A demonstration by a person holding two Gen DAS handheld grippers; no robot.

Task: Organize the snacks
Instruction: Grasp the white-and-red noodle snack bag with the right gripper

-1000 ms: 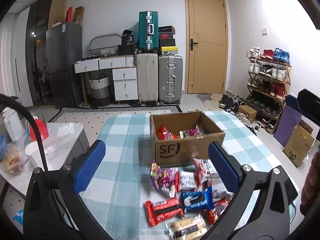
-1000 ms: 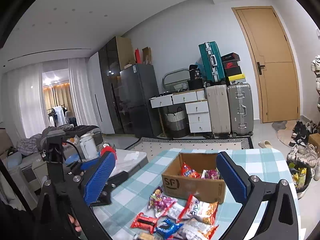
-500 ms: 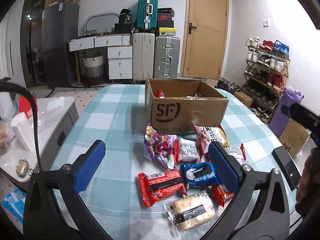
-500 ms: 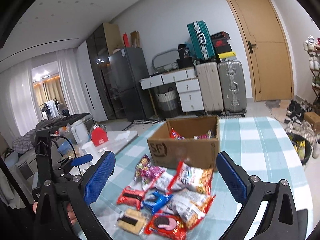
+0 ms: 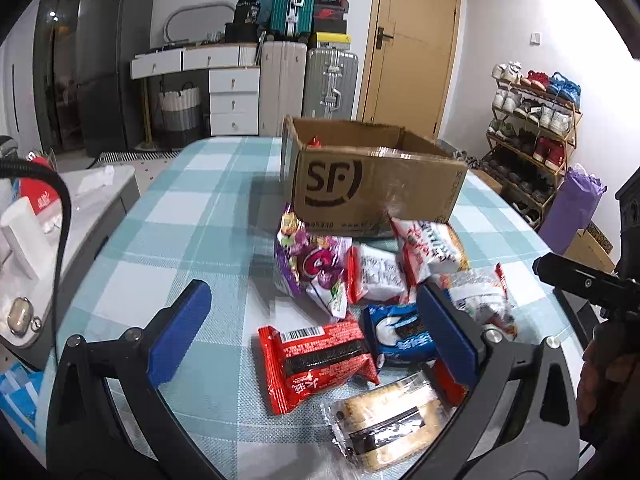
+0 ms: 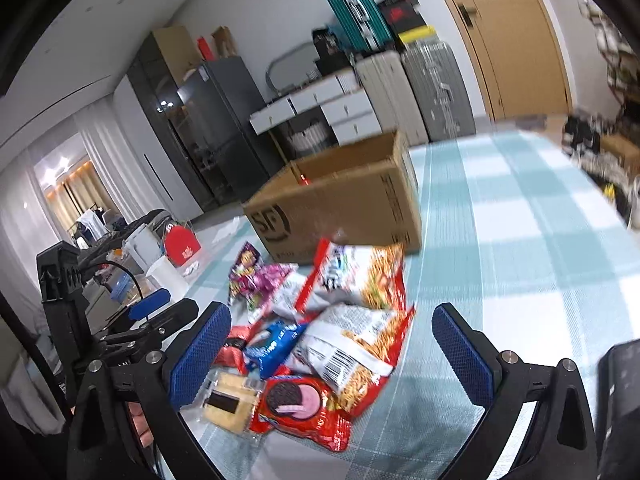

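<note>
While both tools (image 5: 316,336) (image 6: 332,352) gape empty above the snack pile (image 5: 384,280), the cardboard box (image 5: 376,184) stands just behind.

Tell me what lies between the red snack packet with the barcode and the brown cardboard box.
In the left wrist view, a purple candy bag lies between the red barcode packet and the brown cardboard box, its top corner reaching the box front.

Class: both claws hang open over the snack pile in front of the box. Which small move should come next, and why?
Probably lower the left claw onto the red packet: it lies flat between the open jaws, nearest, and the cardboard box behind is open.
</note>
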